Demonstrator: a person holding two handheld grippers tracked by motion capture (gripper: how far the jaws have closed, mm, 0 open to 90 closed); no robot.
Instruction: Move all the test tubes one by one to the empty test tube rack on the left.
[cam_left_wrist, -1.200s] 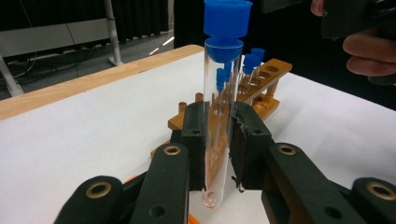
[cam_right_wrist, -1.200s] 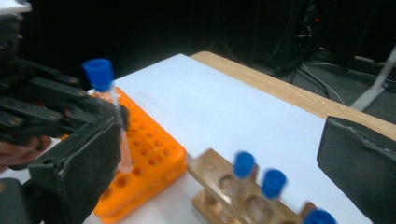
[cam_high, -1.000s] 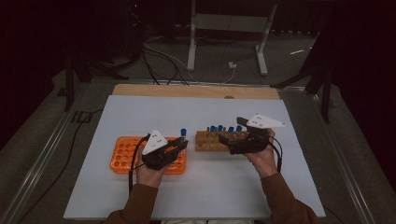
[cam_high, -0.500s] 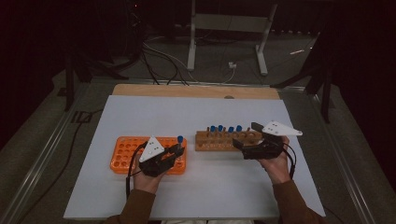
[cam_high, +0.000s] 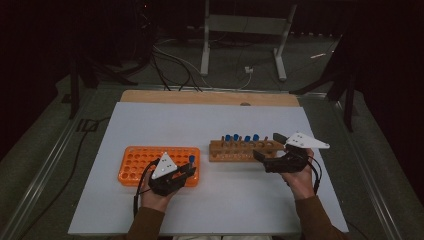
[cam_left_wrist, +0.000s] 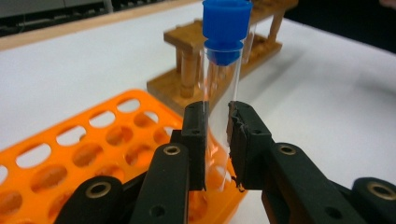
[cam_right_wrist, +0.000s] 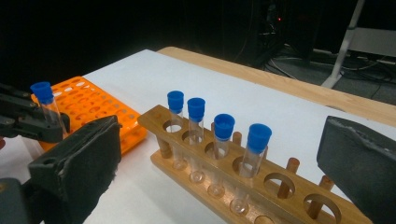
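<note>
**Here: a capped tube held over the orange rack**

Here we take the orange rack (cam_high: 150, 162) as our landmark on the white table (cam_high: 210, 120). At its right end our left gripper (cam_left_wrist: 217, 140) clamps a clear tube (cam_left_wrist: 219, 93) with a blue cap. Both pads press on the glass, well below the cap. The tube stands nearly upright, and its lower end dips to the rack's corner holes; we cannot tell whether it sits inside one. From above, the left gripper (cam_high: 186, 169) lies at that same end of the rack, with the blue cap showing just above it.

To the right of the orange rack, apart from it, stands a wooden rack (cam_high: 245, 150). Four more blue-capped tubes (cam_right_wrist: 219, 140) stand upright in a row in its holes, and the holes at its far end from the orange rack show bare.

Our right gripper (cam_high: 267, 150) hovers at that far end of the wooden rack. Its jaws stand wide apart, with nothing between them.
</note>
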